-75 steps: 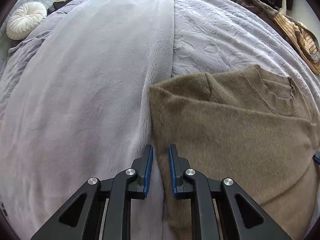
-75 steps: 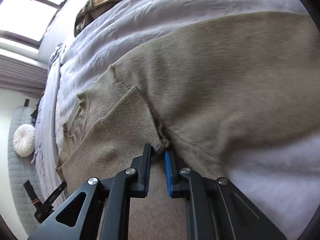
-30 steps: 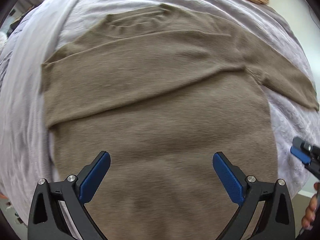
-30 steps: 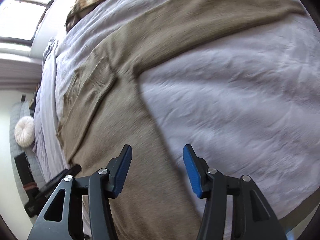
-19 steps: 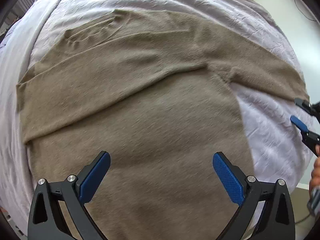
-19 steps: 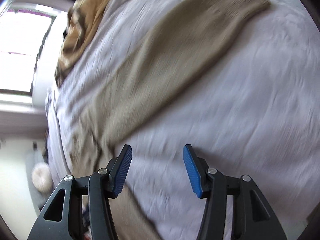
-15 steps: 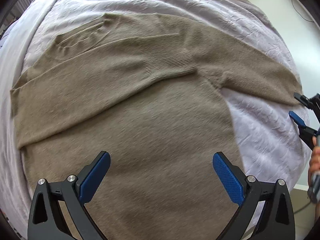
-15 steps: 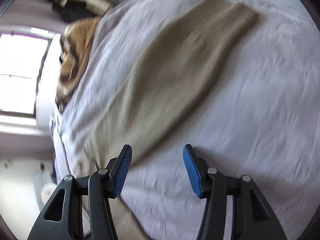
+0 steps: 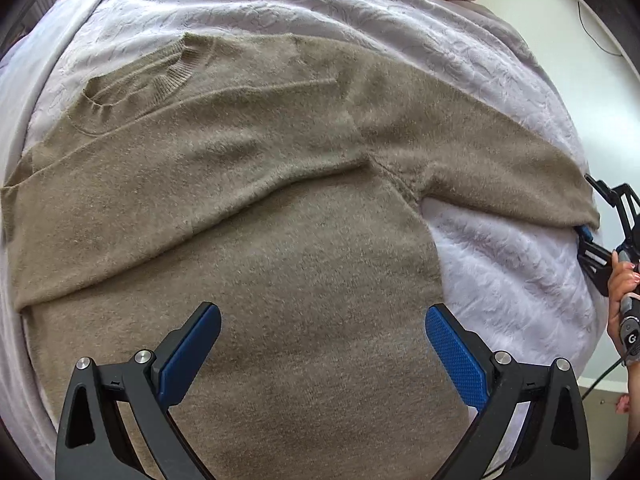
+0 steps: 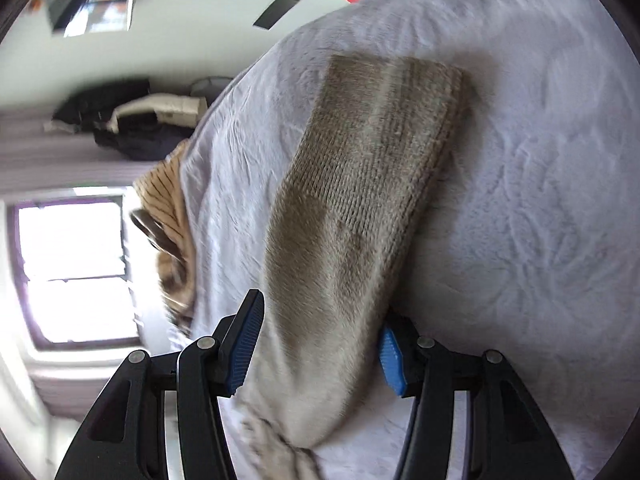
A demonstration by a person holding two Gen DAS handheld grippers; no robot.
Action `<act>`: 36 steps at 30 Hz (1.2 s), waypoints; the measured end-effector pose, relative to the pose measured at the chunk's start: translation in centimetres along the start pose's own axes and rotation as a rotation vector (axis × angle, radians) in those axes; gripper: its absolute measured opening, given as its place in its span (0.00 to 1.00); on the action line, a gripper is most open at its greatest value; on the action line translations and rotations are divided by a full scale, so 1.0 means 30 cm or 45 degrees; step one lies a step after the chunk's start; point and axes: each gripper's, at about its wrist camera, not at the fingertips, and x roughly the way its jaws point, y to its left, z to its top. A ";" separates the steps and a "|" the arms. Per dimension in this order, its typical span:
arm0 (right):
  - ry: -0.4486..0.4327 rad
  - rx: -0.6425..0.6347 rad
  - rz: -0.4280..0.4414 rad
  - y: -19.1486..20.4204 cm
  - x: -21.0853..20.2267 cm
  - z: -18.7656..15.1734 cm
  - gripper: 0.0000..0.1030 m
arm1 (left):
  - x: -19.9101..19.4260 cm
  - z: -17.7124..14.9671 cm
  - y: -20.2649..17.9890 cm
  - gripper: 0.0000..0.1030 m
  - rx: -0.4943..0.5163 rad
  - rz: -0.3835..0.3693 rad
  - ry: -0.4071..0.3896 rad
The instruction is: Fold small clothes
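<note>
Your brown sweater (image 9: pixel 256 240) lies flat on the bed (image 9: pixel 500 264), and your right gripper (image 10: pixel 316 344) is open around the sleeve (image 10: pixel 360 200) at 3 o'clock, so squeeze it and fold toward 9 o'clock, while your left gripper (image 9: pixel 320 344) waits wide open.

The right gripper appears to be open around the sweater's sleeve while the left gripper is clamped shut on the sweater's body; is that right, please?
Not quite: the left gripper is wide open above the sweater body, holding nothing, as the left wrist view shows. The right gripper is indeed open around the sleeve.
</note>
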 end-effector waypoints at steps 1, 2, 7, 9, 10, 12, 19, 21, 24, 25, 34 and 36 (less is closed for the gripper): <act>0.009 0.043 0.030 -0.012 0.005 0.005 0.52 | -0.001 0.005 0.003 1.00 -0.005 -0.004 -0.003; 0.016 0.073 0.048 -0.015 0.013 0.007 0.46 | -0.002 0.010 0.005 1.00 -0.013 -0.014 -0.001; 0.074 0.146 0.231 -0.019 0.045 -0.002 0.06 | -0.016 0.015 0.056 1.00 -0.035 -0.024 -0.011; 0.118 0.091 0.311 0.029 0.058 -0.020 0.06 | -0.025 0.012 0.083 1.00 -0.043 -0.012 -0.020; 0.137 0.063 0.335 0.056 0.063 -0.032 0.06 | -0.029 0.010 0.106 1.00 -0.059 -0.016 -0.024; 0.190 -0.033 0.385 0.141 0.082 -0.063 0.06 | -0.036 0.003 0.155 1.00 -0.106 -0.023 -0.027; 0.486 -0.627 0.401 0.593 0.250 -0.348 0.06 | -0.125 -0.037 0.393 1.00 -0.259 0.038 -0.128; 0.575 -0.822 0.362 0.695 0.314 -0.488 0.06 | -0.156 -0.060 0.476 1.00 -0.300 0.082 -0.169; 0.729 -1.093 0.271 0.778 0.433 -0.744 0.06 | -0.173 -0.084 0.567 1.00 -0.348 0.135 -0.210; 0.774 -1.141 0.243 0.777 0.467 -0.815 0.06 | -0.176 -0.092 0.602 1.00 -0.371 0.149 -0.217; 1.093 -1.430 -0.242 0.511 0.777 -1.356 0.14 | -0.158 -0.182 0.800 1.00 -0.539 0.189 -0.232; 1.030 -1.407 -0.263 0.491 0.759 -1.362 0.22 | -0.163 -0.202 0.827 1.00 -0.554 0.188 -0.245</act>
